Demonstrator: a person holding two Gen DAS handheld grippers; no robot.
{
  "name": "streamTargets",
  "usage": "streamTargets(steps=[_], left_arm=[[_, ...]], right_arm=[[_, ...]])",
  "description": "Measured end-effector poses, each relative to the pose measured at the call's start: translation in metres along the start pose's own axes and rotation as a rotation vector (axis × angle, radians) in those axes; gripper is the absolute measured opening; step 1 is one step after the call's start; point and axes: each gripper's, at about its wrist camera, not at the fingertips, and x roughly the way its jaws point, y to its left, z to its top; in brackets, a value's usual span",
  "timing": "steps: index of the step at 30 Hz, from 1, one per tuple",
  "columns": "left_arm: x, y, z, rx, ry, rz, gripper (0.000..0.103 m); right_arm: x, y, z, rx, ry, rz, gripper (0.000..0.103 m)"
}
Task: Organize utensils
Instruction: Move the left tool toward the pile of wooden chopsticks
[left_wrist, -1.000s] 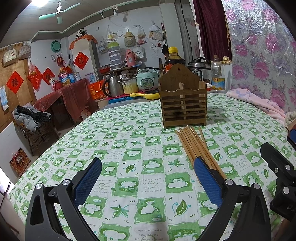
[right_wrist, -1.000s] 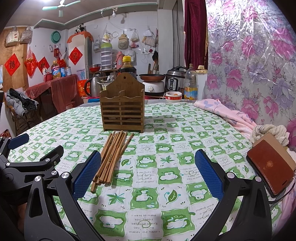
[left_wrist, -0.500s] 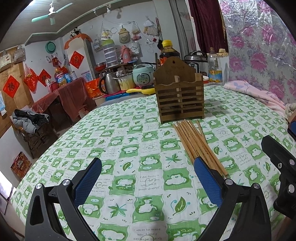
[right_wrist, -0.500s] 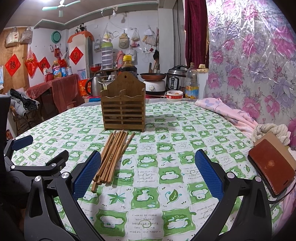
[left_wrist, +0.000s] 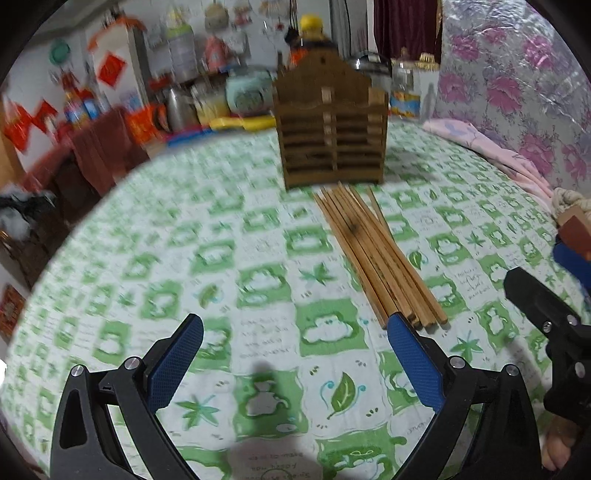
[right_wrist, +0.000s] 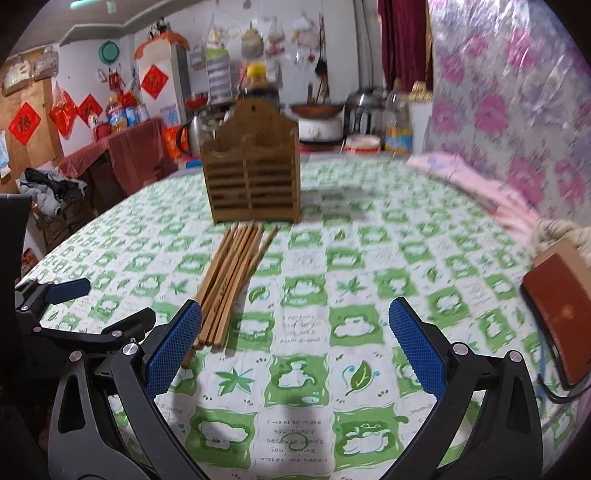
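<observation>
We have not started: the chopsticks (left_wrist: 380, 254) lie on the desk (left_wrist: 258, 258) near the empty-looking holder (left_wrist: 330, 125); both jaws wide open, holding nothing.

Matt wooden chopsticks (left_wrist: 380, 254), slatted brown wooden holder (left_wrist: 330, 127), soft printed cloth table cover (right_wrist: 369, 295), textured blue jaws on black plastic

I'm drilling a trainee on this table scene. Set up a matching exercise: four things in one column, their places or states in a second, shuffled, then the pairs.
Things:
1. bundle of brown wooden chopsticks
2. slatted brown wooden utensil holder
3. flat reddish-brown case
4. right claw

Places or states:
A. stands upright at the far side of the green-and-white checked tablecloth
B. open, holding nothing
C. lies flat just in front of the holder
D. rests at the table's right edge

Pairs: 1-C, 2-A, 3-D, 4-B
</observation>
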Motion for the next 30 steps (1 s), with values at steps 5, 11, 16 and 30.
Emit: streamTargets(steps=[5,11,16,30], left_arm=[[0.026,0.019,0.005,-0.111,0.144,-0.139,0.098],[0.033,0.007,0.012,-0.056,0.158,-0.095,0.098],[0.033,-0.001,0.020,0.007,0.147,-0.074,0.098],[0.040,-0.028,0.028,0.146,0.112,-0.057,0.098]], right_arm=[[0.024,-0.023,0.007,0.080,0.107,0.076,0.097],[0.067,-0.048,0.030,0.113,0.272,0.033,0.097],[0.081,-0.038,0.045,0.078,0.308,0.059,0.097],[0.093,-0.037,0.043,-0.041,0.235,-0.084,0.097]])
